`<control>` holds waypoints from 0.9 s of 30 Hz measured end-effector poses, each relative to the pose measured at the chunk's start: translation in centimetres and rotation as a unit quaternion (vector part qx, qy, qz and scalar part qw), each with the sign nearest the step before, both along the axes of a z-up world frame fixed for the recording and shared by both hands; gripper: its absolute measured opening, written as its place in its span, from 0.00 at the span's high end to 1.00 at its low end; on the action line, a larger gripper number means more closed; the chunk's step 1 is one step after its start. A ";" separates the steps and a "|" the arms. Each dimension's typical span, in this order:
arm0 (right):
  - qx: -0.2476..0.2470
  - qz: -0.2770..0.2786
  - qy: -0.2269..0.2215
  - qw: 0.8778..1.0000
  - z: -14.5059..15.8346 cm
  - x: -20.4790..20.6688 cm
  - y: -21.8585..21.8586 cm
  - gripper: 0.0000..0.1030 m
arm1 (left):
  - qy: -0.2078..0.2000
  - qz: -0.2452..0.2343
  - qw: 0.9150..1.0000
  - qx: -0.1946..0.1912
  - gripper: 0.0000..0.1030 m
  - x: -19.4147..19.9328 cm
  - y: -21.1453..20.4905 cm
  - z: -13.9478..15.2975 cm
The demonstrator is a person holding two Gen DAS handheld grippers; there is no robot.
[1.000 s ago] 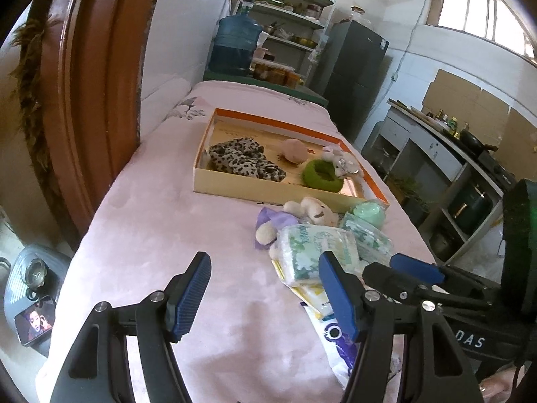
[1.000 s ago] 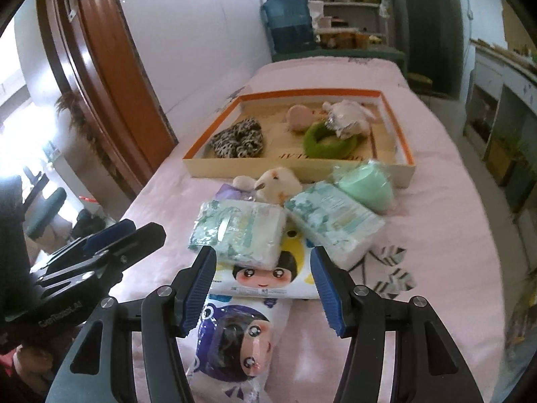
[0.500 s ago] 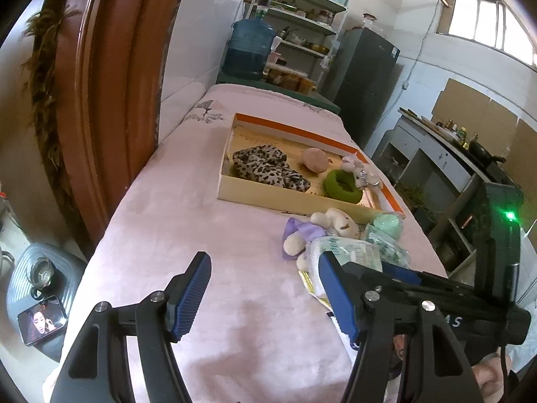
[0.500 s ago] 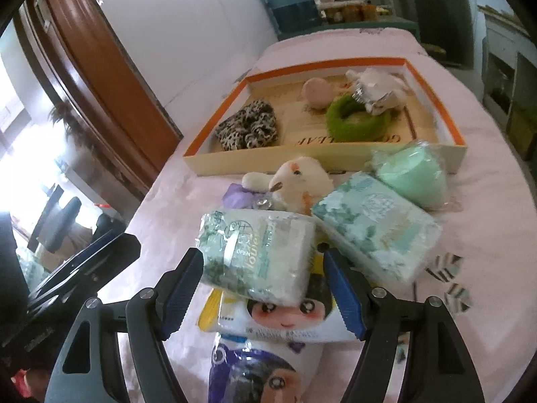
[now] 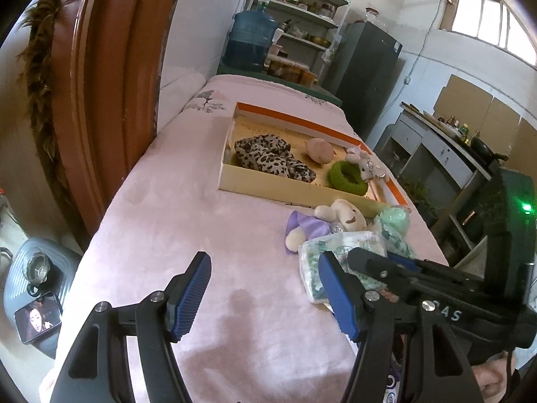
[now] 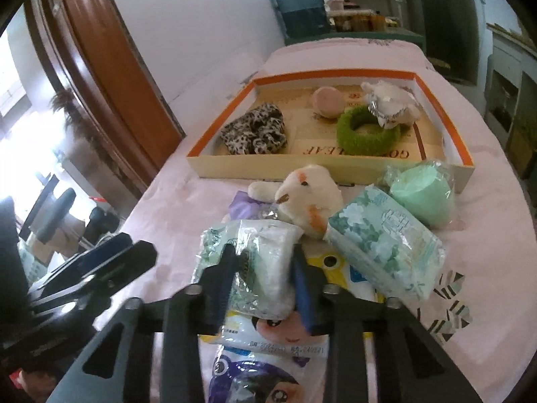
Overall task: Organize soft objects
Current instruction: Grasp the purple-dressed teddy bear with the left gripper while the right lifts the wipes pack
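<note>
Pink-covered counter (image 5: 174,235): right tongs (image 6: 265,268) closing onto tissue pack (image 6: 265,245), pick-up underway; left tongs (image 5: 265,285) spread, empty; next, carry pack to orange-rimmed tray (image 6: 465,147).

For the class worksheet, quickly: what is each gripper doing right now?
Left gripper: open, holding nothing.
Right gripper: jaws closing on the soft white-and-green plastic tissue pack, squeezing it.

Glossy crinkled plastic tissue pack (image 6: 265,262), fuzzy plush rabbit (image 6: 312,198), matt cardboard tray (image 6: 335,168), pink velvety cloth (image 5: 201,235).
</note>
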State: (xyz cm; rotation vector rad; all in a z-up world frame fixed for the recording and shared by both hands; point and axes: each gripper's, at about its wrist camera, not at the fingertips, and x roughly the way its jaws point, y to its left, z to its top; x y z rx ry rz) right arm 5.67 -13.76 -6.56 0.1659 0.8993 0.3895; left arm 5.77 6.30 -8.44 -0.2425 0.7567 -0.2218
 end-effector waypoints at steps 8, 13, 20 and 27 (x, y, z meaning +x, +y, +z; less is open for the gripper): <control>0.019 0.002 -0.047 0.999 2.6 -2.2 -0.6 0.83 | 0.000 -0.006 1.000 0.005 0.36 -0.2 -0.7 0.1; 0.016 -0.043 -0.085 0.995 4.6 -3.4 -3.1 0.83 | -0.005 -0.033 0.999 0.002 0.36 -0.4 -1.9 0.2; 0.027 -0.089 -0.099 0.991 5.5 -4.3 -6.6 0.83 | 0.023 -0.098 0.995 -0.006 0.36 -0.6 -5.4 -0.9; 0.032 -0.091 -0.096 0.991 5.1 -4.5 -7.2 0.82 | 0.060 -0.088 0.994 -0.027 0.36 0.8 -5.2 -2.8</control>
